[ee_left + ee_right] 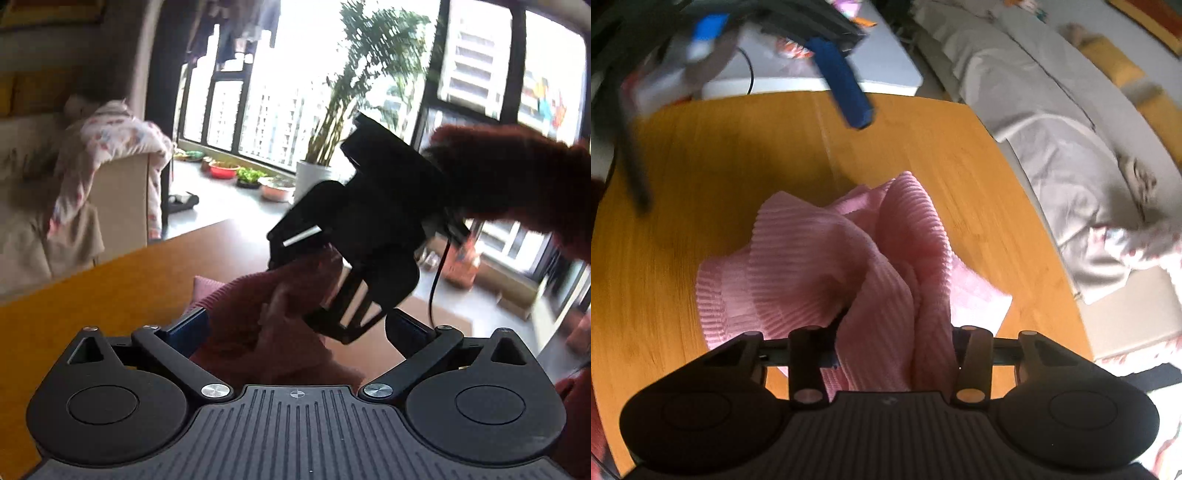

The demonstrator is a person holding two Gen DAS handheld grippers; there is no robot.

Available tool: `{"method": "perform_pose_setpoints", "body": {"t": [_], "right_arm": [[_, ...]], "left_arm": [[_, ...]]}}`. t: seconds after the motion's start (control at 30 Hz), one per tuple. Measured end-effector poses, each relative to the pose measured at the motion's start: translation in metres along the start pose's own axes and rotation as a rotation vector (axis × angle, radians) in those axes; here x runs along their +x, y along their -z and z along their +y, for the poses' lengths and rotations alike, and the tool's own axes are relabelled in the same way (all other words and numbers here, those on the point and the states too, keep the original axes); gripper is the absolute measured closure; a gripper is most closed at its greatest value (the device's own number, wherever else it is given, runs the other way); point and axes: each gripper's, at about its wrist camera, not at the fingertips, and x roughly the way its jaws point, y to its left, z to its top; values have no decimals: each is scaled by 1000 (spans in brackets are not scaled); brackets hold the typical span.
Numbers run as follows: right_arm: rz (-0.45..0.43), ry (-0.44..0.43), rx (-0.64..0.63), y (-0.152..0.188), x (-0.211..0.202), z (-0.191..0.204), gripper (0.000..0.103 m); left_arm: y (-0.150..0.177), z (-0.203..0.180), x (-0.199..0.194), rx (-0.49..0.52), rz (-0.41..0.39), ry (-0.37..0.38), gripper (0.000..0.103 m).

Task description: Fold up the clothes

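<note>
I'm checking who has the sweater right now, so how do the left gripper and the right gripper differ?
The left gripper has its jaws spread wide, while the right gripper has them drawn in on the pink sweater. The left grips nothing; the right holds a bunch of the knit, lifted off the wooden table. Both are black.

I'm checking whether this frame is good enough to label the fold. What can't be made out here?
- Right gripper fingertips: right wrist view, buried in the pink ribbed garment.
- Garment type and outline: both views, bunched up; lower part hidden behind the gripper bodies.
- Left gripper: sharp in its own view, motion-blurred at the top of the right wrist view.
- Wooden table: edges cut off in both views.
</note>
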Motion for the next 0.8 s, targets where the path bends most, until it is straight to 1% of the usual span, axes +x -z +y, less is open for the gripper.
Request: {"method": "perform_pose_setpoints", "body": {"t": [0.1,0.23,0.3,0.4,0.47,0.53,0.67,0.7,0.73,0.77,0.8], "right_arm": [[-15,-25,77,9,0,-5,58],[-34,-49,141,16,-4,-5,57],[-39,-57,155,18,-4,-7,57],[-39,-52,137,19,-5,-8,57],[-42,-37,66,16,-11,-1,57],[-45,-22,-23,12,-21,7,59],[-37,-12,-163,-5,-34,17,60],[-35,-15,-188,-10,-34,18,60],[-32,-16,-212,-14,-32,19,60],[-26,-13,-230,-19,-29,19,60],[-20,-6,-238,-23,-26,18,59]], "left_arm": [[7,-18,13,76,29,-74,0],[19,-35,24,146,42,-152,0],[23,-39,36,197,57,-209,0],[28,-35,48,234,90,-241,0],[29,-24,54,220,99,-222,0],[26,-6,57,169,97,-176,0],[23,35,59,-13,65,87,0],[23,41,59,-43,53,130,0],[24,47,60,-68,43,162,1],[25,51,61,-86,38,163,2],[26,56,62,-106,36,162,9]]}}
